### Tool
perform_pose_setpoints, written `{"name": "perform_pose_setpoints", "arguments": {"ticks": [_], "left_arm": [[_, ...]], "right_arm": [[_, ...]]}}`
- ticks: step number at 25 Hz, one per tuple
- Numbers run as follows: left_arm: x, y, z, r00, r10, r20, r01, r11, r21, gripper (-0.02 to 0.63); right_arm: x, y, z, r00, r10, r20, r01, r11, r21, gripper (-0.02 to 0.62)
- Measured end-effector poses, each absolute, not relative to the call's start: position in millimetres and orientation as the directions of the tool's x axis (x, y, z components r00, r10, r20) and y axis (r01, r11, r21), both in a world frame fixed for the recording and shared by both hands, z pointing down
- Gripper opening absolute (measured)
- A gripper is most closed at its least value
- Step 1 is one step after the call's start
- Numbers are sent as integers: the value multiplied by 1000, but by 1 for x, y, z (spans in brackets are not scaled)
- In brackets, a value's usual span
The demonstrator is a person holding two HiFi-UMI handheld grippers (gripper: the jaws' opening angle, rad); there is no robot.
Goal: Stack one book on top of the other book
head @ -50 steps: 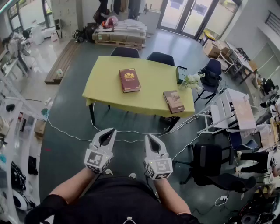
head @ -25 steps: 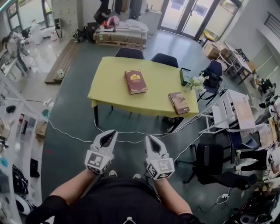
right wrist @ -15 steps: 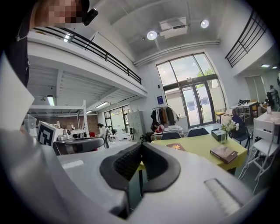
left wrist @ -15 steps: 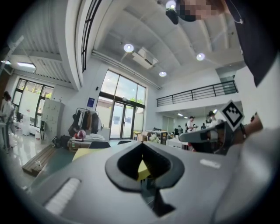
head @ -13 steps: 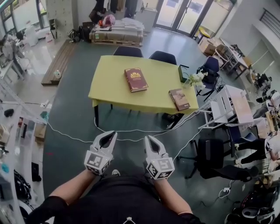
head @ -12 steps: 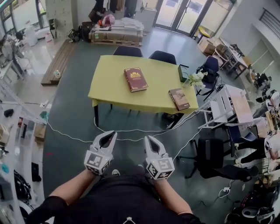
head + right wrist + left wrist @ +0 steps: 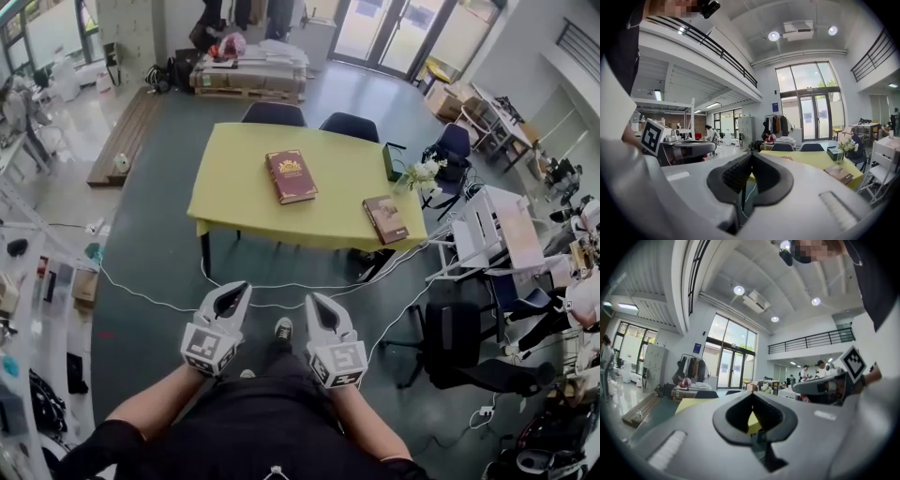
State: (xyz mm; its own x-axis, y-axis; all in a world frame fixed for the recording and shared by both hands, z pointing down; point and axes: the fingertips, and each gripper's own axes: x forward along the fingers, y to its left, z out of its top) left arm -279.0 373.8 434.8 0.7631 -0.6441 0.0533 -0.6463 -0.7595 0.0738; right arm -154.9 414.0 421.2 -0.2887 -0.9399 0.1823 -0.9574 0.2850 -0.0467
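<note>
A dark red book (image 7: 291, 176) lies flat near the middle of the yellow table (image 7: 234, 197). A smaller brown book (image 7: 384, 218) lies near the table's right front corner, and shows as the brown book (image 7: 839, 174) in the right gripper view. My left gripper (image 7: 233, 289) and right gripper (image 7: 312, 302) hang side by side over the floor, well short of the table. Both are shut with nothing between the jaws. In the left gripper view, the left gripper (image 7: 752, 397) points at the table's edge.
Two dark chairs (image 7: 274, 113) stand behind the table. A green box (image 7: 389, 161) and white flowers (image 7: 420, 172) sit at its right end. White cables (image 7: 281, 283) cross the floor before the table. An office chair (image 7: 459, 349) and a white rack (image 7: 497, 234) stand at right.
The table has shifted slightly in the head view as the person steps toward it; a shoe now shows between the grippers. Both grippers stay shut.
</note>
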Motion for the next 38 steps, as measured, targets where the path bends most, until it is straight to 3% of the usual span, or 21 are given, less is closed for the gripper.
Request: {"name": "perform_pose_setpoints", "arguments": {"ticks": [26,38], "left_arm": [[-165,189,428,644,-761,73,-765,-640,77,8],[-146,129,431,610,-787,90,-793,-606,69,8]], "right_arm": [[-30,210,417,-422,-888,182,-906,416,-75,3],[-13,139,428,-462,-870,175,-886,445,-128,3]]}}
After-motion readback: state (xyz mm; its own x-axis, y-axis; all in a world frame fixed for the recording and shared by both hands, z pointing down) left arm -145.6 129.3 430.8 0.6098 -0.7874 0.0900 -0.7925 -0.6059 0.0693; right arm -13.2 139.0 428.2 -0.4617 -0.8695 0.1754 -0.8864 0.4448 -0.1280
